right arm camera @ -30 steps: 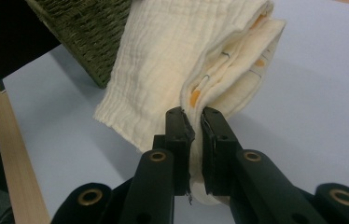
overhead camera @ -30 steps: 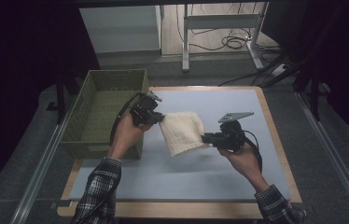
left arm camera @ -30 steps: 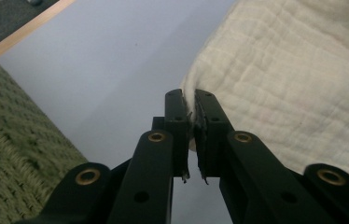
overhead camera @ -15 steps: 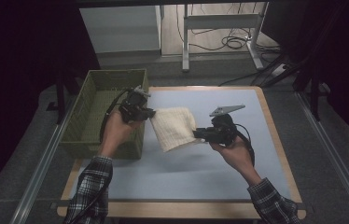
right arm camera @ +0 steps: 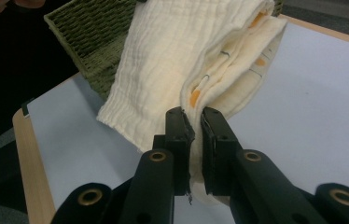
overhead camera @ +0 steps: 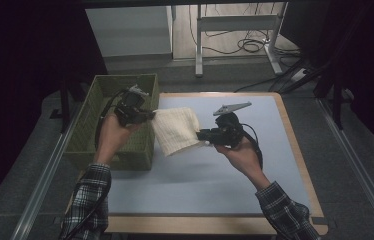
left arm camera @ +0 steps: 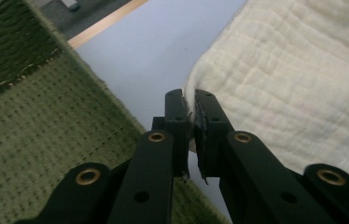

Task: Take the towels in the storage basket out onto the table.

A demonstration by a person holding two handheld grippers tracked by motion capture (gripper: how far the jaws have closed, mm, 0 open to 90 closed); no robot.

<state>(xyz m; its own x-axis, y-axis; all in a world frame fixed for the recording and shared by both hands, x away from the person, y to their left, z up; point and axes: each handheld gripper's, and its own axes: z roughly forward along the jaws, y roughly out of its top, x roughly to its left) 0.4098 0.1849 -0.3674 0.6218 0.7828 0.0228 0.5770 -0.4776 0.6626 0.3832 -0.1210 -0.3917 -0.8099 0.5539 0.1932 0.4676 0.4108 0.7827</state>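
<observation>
Above the left part of the desk [overhead camera: 255,165], a folded cream cloth [overhead camera: 176,131] hangs between two claws, clear of the blue surface and just beside the green woven basket [overhead camera: 91,136]. The left claw [overhead camera: 146,114] is pressed together on the cloth's left edge; in the left gripper view its jaws pinch the hem right at the corner [left arm camera: 192,109]. The right claw [overhead camera: 202,134] is pinching the cloth's lower right fold, and the right gripper view shows several layers caught between its jaws [right arm camera: 192,122], with orange marks on the inner layers.

The step in hand looks like carrying the cloth over to the basket. To do it well, both claws should travel together at matching height so the fold does not sag open, and the lower edge should clear the basket's near wall before anything is let go. The left pinch is shallow, so a slow, even move seems wise; a jerk could pull the hem free.

Compared with half a second ago, the cloth and both hands have shifted slightly further left, toward the basket, and the left hand now sits over the basket's right wall. The grip on each side looks unchanged.
</observation>
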